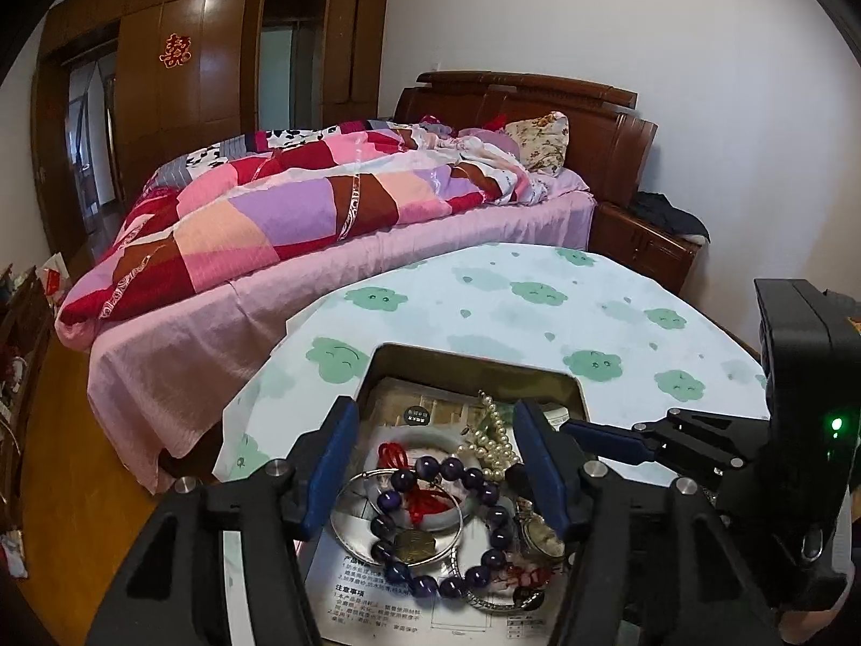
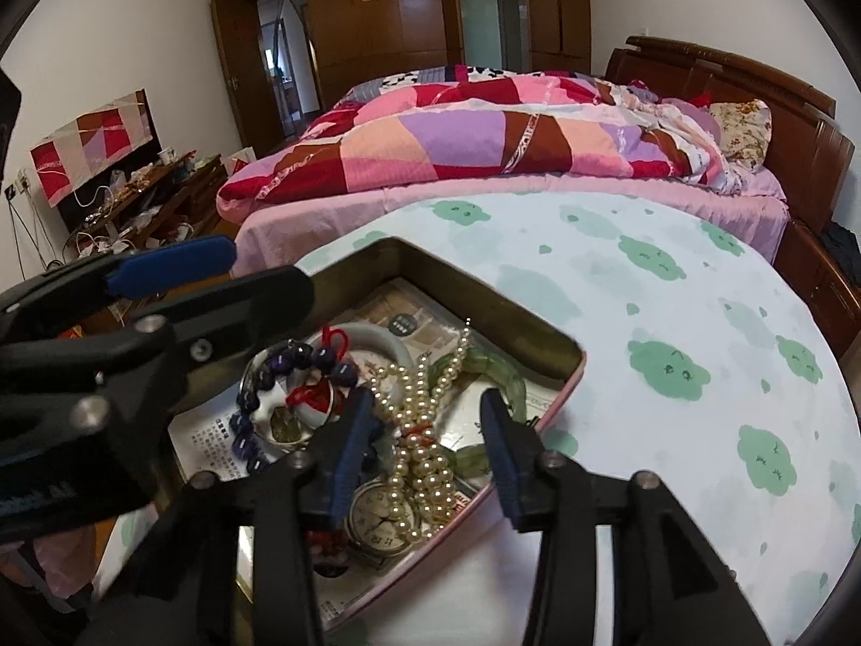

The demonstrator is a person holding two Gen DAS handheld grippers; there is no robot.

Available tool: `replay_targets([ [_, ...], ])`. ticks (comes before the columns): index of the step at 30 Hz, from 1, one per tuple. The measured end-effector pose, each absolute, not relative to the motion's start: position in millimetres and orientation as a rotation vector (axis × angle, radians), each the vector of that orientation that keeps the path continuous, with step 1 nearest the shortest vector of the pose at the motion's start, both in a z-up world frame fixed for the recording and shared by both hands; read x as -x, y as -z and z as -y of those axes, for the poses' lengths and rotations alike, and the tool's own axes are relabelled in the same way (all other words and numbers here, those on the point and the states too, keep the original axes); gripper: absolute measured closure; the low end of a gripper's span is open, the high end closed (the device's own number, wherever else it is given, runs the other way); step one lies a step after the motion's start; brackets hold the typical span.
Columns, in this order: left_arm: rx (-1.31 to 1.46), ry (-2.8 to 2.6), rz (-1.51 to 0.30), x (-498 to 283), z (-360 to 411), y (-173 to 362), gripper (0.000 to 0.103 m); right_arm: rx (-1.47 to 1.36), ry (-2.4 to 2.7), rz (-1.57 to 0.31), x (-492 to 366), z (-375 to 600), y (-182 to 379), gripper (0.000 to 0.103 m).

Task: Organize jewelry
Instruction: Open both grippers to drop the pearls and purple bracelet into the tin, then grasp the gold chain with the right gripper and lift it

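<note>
Left gripper (image 1: pixel 436 463), jaws released, over one dark purple bead bracelet (image 1: pixel 446 527) and one silver bangle (image 1: pixel 395 517); right gripper (image 2: pixel 430 449), jaws released, straddling one pearl strand (image 2: pixel 425 430), one round steel watch (image 2: pixel 379 527) beneath, inside one rectangular metal tin (image 2: pixel 457 274).

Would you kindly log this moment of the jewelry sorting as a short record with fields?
Setting: round table with a green-patterned cloth, beside a bed
Container: open tin lined with printed paper
Contents: purple bead bracelet, pearl necklace, silver bangle, green bangle, wristwatch, red cord
Left hand-held gripper: open above the bead bracelet, gripping nothing
Right hand-held gripper: open, pearls lying between the jaws, not pinched
</note>
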State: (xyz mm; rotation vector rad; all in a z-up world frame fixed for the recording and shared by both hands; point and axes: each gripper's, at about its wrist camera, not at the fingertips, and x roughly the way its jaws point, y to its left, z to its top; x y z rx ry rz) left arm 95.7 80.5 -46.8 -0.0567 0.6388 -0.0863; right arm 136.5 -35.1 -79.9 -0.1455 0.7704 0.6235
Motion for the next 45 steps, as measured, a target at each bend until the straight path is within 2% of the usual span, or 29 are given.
replay_targets([
  [1, 0.056, 0.085, -0.639, -95.8, -80.6, 46.3, 0.043, 0.146, -0.625, -0.771, -136.5, 34.8, 80.1, 0.056],
  [4, 0.056, 0.074, -0.643, -96.2, -81.1, 46.5, 0.043, 0.149, -0.624, -0.767, -135.5, 34.3, 80.3, 0.045],
  [10, 0.062, 0.059, -0.656, -96.7, -83.5, 50.5, 0.042, 0.155, -0.626, -0.76, -133.7, 34.7, 81.4, 0.041],
  [11, 0.063, 0.055, -0.659, -96.8, -83.7, 51.0, 0.041, 0.155, -0.626, -0.758, -132.7, 34.9, 81.0, 0.039],
  [14, 0.063, 0.037, -0.657, -95.5, -84.4, 52.2, 0.029, 0.16, -0.626, -0.75, -129.1, 35.5, 78.8, 0.034],
  [28, 0.115, 0.016, -0.641, -79.8, -77.9, 46.3, 0.028, 0.143, -0.621, -0.746, -113.4, 56.5, 75.1, 0.032],
  [39, 0.016, 0.122, -0.637, -63.1, -2.2, 36.4, 0.028, 0.018, -0.413, -0.77, -101.9, 191.6, 81.1, 0.032],
  [45, -0.072, 0.163, -0.695, -73.2, 39.5, 54.4, 0.028, 0.005, -0.372, -0.835, -103.9, 227.1, 101.3, 0.045],
])
